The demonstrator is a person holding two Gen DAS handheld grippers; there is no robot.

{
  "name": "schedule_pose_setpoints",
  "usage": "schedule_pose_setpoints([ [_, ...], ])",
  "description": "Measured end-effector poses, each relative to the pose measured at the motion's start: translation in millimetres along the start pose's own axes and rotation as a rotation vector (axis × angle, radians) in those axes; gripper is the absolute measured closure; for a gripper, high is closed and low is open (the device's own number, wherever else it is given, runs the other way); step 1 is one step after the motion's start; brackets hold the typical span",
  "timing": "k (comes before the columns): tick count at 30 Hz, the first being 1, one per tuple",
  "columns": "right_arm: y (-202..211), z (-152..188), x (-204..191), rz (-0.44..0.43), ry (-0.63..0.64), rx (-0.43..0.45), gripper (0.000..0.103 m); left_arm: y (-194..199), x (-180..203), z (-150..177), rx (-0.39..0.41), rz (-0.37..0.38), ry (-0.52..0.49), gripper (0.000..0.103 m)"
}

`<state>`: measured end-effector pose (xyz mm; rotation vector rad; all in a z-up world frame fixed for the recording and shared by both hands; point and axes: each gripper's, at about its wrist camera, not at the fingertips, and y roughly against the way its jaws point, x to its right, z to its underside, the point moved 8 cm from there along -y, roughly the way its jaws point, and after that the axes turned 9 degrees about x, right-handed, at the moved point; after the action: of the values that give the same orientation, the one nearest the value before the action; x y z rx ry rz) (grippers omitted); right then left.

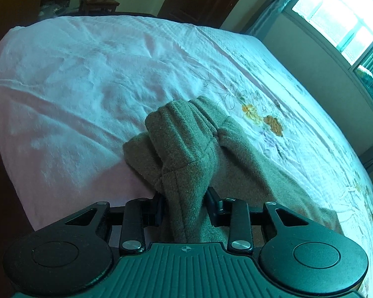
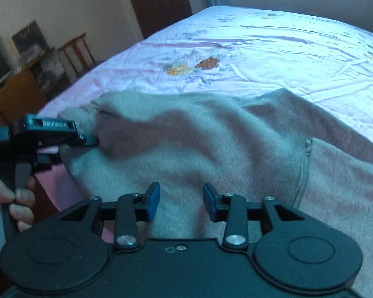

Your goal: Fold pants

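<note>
Right now the pants [image 2: 211, 144], a grey-green fleecy pair, lie across the lower and middle part of the right wrist view on a pink flowered bedsheet [image 2: 273, 49], running off the right edge of the frame. In the left wrist view a bunched, thick end of them [image 1: 184, 144] rises from the centre of the frame down into the jaws at the bottom.

What could go wrong, as I judge it: only one hand has cloth, and it has a wad of several layers rather than a clean edge. If that wad is lifted, the inner layers may slide free and the fold would come out crooked. The fabric also lies close to the near edge of the bed at lower left of the right wrist view, so a pull toward the person could drag it off the mattress.

The left gripper [image 1: 185, 203] is closed partway, its pads pressing both sides of the gathered cloth. From the right wrist view it [image 2: 92, 139] shows at the left edge, biting the end of the pants, with a hand [image 2: 15, 198] on its grip below.

The right gripper [image 2: 181, 201] stands partly open at the bottom centre, its blue pads [image 2: 153, 201] apart. Fabric lies between and under them, but they do not seem to press it.
</note>
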<state>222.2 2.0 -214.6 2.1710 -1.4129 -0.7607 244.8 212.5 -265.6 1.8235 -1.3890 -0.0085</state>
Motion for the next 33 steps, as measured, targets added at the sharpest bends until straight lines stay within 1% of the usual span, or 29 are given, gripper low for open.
schedule_pose_setpoints([
  [1,-7.6,5.2,1.0,0.005,0.013,-0.037,0.071,0.7,0.8,0.3,0.007,0.009,0.005,0.073],
  [2,-11.8,8.8,1.3,0.008,0.027,-0.046,0.071,3.2,1.8,0.0,0.016,0.017,0.008,0.076],
  [4,-16.4,12.2,-0.2,0.017,0.053,-0.048,0.070,8.2,5.3,-1.8,0.035,0.033,0.006,0.078],
  [7,-19.0,15.5,-3.0,0.021,0.067,-0.040,0.064,20.6,15.8,-6.0,0.082,0.070,-0.004,0.081],
  [10,-18.0,16.8,-2.3,0.014,0.042,-0.028,0.061,41.1,40.6,-11.2,0.153,0.146,-0.059,0.082],
  [12,-17.1,17.1,-1.2,0.002,0.015,-0.017,0.060,53.0,60.7,-13.4,0.181,0.205,-0.096,0.083],
  [15,-13.8,15.7,2.3,-0.024,-0.024,-0.003,0.060,68.7,97.2,-13.0,0.188,0.316,-0.160,0.084],
  [17,-5.0,11.6,8.8,-0.054,-0.086,0.017,0.062,79.0,121.9,-10.4,0.195,0.372,-0.204,0.084],
  [19,11.5,5.9,16.4,-0.042,-0.107,0.056,0.062,89.2,146.9,-5.2,0.203,0.422,-0.251,0.084],
  [22,42.5,-4.0,27.8,-0.012,-0.078,0.128,0.060,101.0,177.4,8.0,0.190,0.492,-0.294,0.084],
  [24,58.5,-7.5,40.3,0.038,-0.049,0.149,0.059,108.7,195.2,19.1,0.173,0.535,-0.314,0.084],
  [25,69.1,-9.2,48.2,0.055,-0.049,0.165,0.059,113.2,202.9,24.3,0.167,0.552,-0.323,0.084],
  [26,82.5,-11.0,56.3,0.053,-0.069,0.190,0.059,117.2,209.8,29.9,0.158,0.568,-0.333,0.084],
  [27,96.8,-12.4,64.7,0.043,-0.094,0.220,0.056,120.7,217.1,36.0,0.149,0.584,-0.348,0.084],
  [28,111.8,-12.2,75.8,0.063,-0.104,0.246,0.053,125.5,221.7,41.4,0.143,0.598,-0.361,0.084],
  [29,122.3,-10.4,87.8,0.112,-0.094,0.265,0.048,128.4,227.4,47.9,0.131,0.611,-0.368,0.084],
  [30,126.1,-6.0,99.3,0.167,-0.072,0.261,0.047,130.0,233.9,54.4,0.116,0.622,-0.376,0.084],
  [31,123.3,0.1,109.3,0.212,-0.047,0.230,0.050,130.8,239.4,60.7,0.105,0.633,-0.390,0.084],
  [32,118.0,8.1,115.8,0.237,-0.032,0.198,0.053,132.6,245.3,68.7,0.093,0.642,-0.405,0.084],
  [33,111.7,15.7,117.4,0.240,-0.021,0.176,0.053,134.8,250.5,77.1,0.077,0.653,-0.417,0.084],
])
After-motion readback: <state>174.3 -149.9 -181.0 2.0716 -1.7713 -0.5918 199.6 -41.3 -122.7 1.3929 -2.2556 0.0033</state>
